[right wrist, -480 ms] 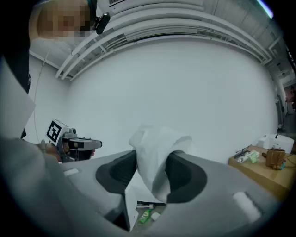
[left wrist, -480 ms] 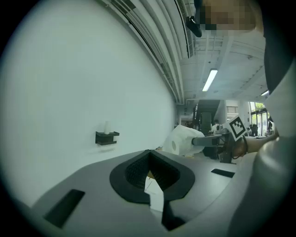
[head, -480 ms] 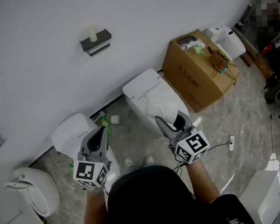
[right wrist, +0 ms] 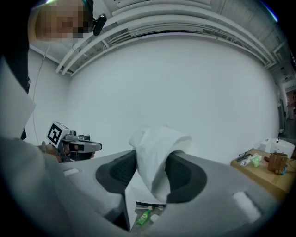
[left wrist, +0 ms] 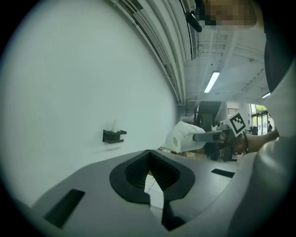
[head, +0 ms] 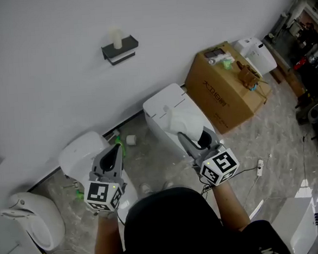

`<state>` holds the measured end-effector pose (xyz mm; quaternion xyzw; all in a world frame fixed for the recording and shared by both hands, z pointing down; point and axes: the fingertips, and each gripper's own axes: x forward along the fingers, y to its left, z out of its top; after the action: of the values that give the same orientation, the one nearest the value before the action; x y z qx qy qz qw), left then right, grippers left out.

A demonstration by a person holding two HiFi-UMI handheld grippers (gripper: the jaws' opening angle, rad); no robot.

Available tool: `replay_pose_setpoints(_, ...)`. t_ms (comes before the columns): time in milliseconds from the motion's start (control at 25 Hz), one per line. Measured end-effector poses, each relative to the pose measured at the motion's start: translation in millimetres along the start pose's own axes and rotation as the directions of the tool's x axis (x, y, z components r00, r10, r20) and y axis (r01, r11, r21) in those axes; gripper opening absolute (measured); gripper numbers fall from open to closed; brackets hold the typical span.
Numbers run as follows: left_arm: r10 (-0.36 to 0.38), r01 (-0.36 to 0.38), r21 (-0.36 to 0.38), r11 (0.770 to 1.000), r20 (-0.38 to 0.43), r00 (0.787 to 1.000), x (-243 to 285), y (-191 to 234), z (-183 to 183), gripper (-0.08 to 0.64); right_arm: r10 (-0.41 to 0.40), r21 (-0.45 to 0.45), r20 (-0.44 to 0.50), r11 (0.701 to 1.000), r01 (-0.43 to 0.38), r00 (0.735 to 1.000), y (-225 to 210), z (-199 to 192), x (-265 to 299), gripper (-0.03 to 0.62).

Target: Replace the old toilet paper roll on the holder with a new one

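The job has hardly begun. The small black holder (head: 120, 51) hangs on the plain white wall (head: 46, 61). The old toilet paper roll (head: 117, 37), a thin pale tube, still stands upright on top of it. Nobody has taken it off yet.

The new toilet paper roll (head: 181, 123), fat, soft and white, is ready. It sits in the right tool (head: 196, 139). The two dark jaws are spread wide and press on the roll from both sides, so the paper is squashed a little.

The left tool (head: 117, 150) is closed tight, its tips meet, and there is nothing in it. I think it is the free one that could lift the old tube away.

A lot seems to be left to do. The tools have to get to the holder, take the old tube off and put the new roll in its place.

The person (head: 171, 226) holds both tools low, close to the body and side by side. Both point forward at the wall and tip down a tiny bit. They are well apart from the holder, which is higher up on the wall.

The right tool is over a white toilet (head: 160, 110) on the grey floor (head: 267, 127). A brown cardboard box (head: 221, 87) stands further right, by the wall.
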<state>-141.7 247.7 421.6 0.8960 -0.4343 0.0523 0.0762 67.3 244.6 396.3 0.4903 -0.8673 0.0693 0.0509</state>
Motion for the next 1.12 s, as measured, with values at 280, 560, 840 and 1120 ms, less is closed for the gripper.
replay_pose_setpoints(280,-0.012,0.012,-0.012,1.000,-0.040,0.999,1,30,-21,0.015,-0.006,-0.013,0.013,1.000,0.006,1.000,9,6,30,0.190)
replay_pose_setpoints(560,-0.014,0.014,-0.007,1.000,-0.065,0.998,42,44,-26,0.015,0.002,-0.004,-0.001,1.000,-0.002,1.000,-24,-3,65,0.190)
replay_pose_setpoints(840,0.038,-0.034,0.036,0.999,-0.095,0.995,109,67,-17,0.015,0.064,0.004,-0.024,0.998,-0.063,0.998,-83,-6,126,0.190)
replay_pose_setpoints(1120,0.117,-0.115,0.029,0.993,-0.101,0.988,177,91,1,0.015,0.157,0.008,-0.045,0.988,-0.157,0.987,-140,-1,186,0.190)
